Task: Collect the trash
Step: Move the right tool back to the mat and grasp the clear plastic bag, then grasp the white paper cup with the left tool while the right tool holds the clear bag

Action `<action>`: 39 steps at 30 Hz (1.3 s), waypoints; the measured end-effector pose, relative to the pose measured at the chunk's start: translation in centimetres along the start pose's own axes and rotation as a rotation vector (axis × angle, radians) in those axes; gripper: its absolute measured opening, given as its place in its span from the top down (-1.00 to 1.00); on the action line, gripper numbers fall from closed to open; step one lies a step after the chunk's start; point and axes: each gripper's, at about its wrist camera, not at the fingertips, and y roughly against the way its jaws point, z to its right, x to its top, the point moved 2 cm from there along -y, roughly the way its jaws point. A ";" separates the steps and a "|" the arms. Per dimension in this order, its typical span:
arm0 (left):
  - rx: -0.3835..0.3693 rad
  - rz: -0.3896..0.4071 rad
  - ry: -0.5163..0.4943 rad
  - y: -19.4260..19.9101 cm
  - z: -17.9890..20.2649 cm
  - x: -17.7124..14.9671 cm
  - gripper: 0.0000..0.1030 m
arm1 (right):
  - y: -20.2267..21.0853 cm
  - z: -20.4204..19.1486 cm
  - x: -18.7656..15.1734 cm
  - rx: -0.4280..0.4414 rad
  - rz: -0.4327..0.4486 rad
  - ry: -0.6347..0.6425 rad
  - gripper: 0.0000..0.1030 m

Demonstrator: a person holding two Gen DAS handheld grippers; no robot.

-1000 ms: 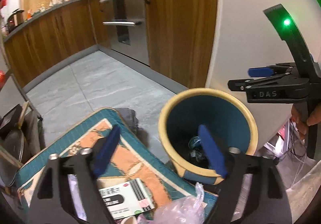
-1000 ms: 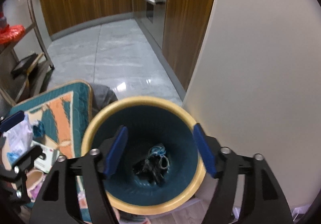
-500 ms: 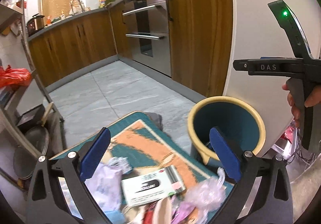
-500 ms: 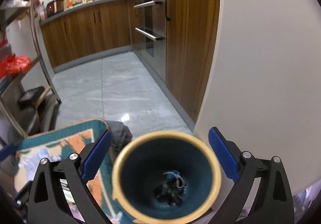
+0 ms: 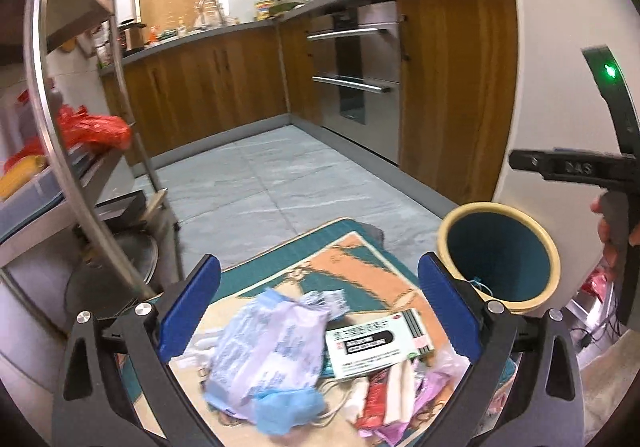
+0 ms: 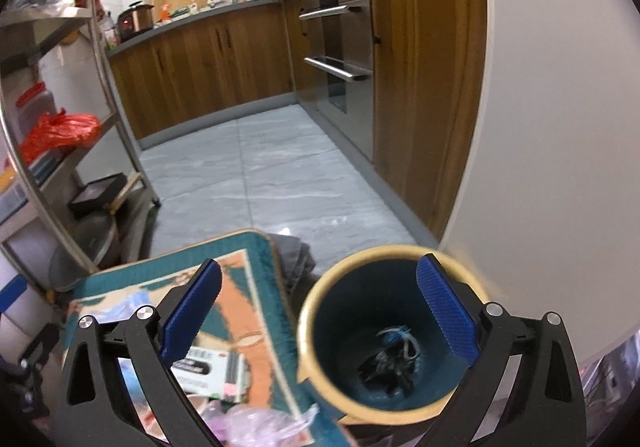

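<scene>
A blue bin with a yellow rim (image 5: 500, 253) stands on the floor by a white wall; it also shows in the right wrist view (image 6: 384, 335), with dark trash at its bottom (image 6: 390, 361). Trash lies on a teal and orange mat (image 5: 344, 271): a pale blue plastic bag (image 5: 272, 355), a white and black box (image 5: 378, 343), red and pink wrappers (image 5: 384, 403). My left gripper (image 5: 320, 305) is open and empty above the pile. My right gripper (image 6: 320, 311) is open and empty above the bin's left rim and mat edge.
A metal rack (image 5: 72, 175) with a red bag (image 5: 94, 129) stands at the left. Wooden cabinets and an oven (image 5: 356, 83) line the far side. Grey tiled floor (image 5: 272, 187) lies between. A grey cloth (image 6: 294, 259) lies behind the mat.
Both grippers have opened wide and pulled back and up from the bin. The left view now takes in the trash pile on the mat.
</scene>
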 end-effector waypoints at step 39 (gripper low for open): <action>0.082 -0.205 0.112 -2.8 -6.5 -5.2 -0.89 | -5.2 -7.5 -13.2 -0.002 -0.413 0.054 0.77</action>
